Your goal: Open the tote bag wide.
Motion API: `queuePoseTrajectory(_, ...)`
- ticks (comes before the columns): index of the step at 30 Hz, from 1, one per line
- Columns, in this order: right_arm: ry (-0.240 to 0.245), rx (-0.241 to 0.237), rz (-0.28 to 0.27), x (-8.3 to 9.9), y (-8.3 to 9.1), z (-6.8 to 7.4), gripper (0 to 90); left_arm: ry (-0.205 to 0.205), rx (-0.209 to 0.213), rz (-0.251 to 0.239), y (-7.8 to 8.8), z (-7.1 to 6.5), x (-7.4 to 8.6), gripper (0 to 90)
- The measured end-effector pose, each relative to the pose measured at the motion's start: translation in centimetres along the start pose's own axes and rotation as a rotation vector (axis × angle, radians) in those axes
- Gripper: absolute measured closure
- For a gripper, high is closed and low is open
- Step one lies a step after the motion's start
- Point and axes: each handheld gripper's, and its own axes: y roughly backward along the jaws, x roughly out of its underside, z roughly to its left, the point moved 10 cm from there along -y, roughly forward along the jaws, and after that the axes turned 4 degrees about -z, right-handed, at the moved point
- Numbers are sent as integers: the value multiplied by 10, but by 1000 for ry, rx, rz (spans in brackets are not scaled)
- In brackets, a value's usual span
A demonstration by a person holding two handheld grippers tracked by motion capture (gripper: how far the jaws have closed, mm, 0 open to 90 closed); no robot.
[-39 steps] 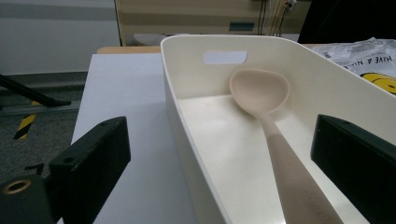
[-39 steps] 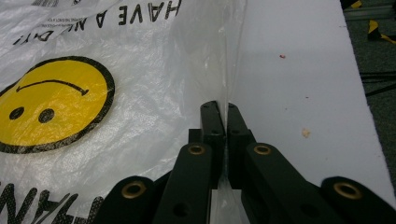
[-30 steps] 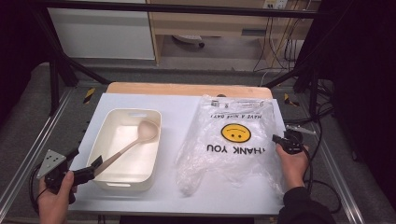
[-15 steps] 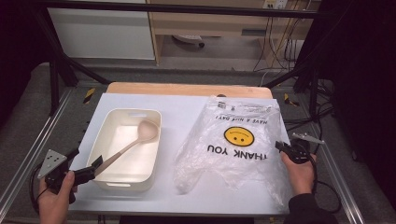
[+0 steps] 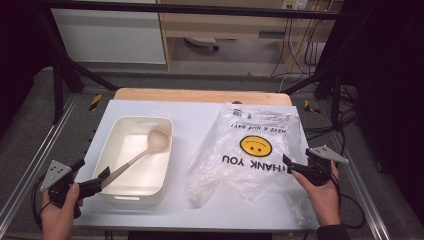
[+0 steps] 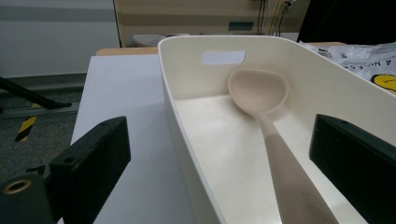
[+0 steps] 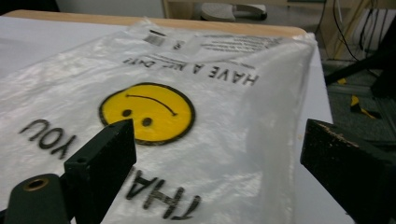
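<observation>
A cream bin (image 5: 117, 192) stands on the left of the white table, with a beige spoon (image 5: 145, 152) leaning in it, bowl at the far end and handle over the near rim. My left gripper (image 5: 92, 174) is open at the bin's near left corner. In the left gripper view its jaws (image 6: 219, 140) straddle the bin wall (image 6: 187, 60) and the spoon (image 6: 261, 93) handle without pressing either. A clear plastic bag (image 5: 255, 150) with a yellow smiley lies flat on the right. My right gripper (image 5: 295, 167) hovers at its right edge; its jaws (image 7: 215, 144) have just been opening, the bag (image 7: 224, 93) lying below them, unpinched.
The white table top (image 5: 190, 112) ends in a wooden strip (image 5: 200, 95) at the far side. Metal frame rails (image 5: 30, 170) run along both sides. Cables (image 5: 340, 125) lie on the floor to the right. Bare table lies between the bin and the bag.
My right gripper went from shut at the bag's right edge to open and drew back toward the person. The left gripper, bin and spoon stayed put.
</observation>
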Motion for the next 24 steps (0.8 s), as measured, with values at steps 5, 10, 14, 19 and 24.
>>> queuePoseTrajectory(5,37,-58,4,-5,3,32,71,2,0,0,0,0,0,49)
queuePoseTrajectory(10,94,-115,23,-2,3,69,70,2,2,1,0,0,0,49)
queuePoseTrajectory(14,129,-180,52,5,-1,101,71,0,7,1,0,-1,0,49)
queuePoseTrajectory(19,175,-250,84,14,-5,133,71,-1,10,2,0,-1,0,49)
queuePoseTrajectory(24,205,-321,129,25,-13,164,76,-2,10,1,0,-1,0,49)
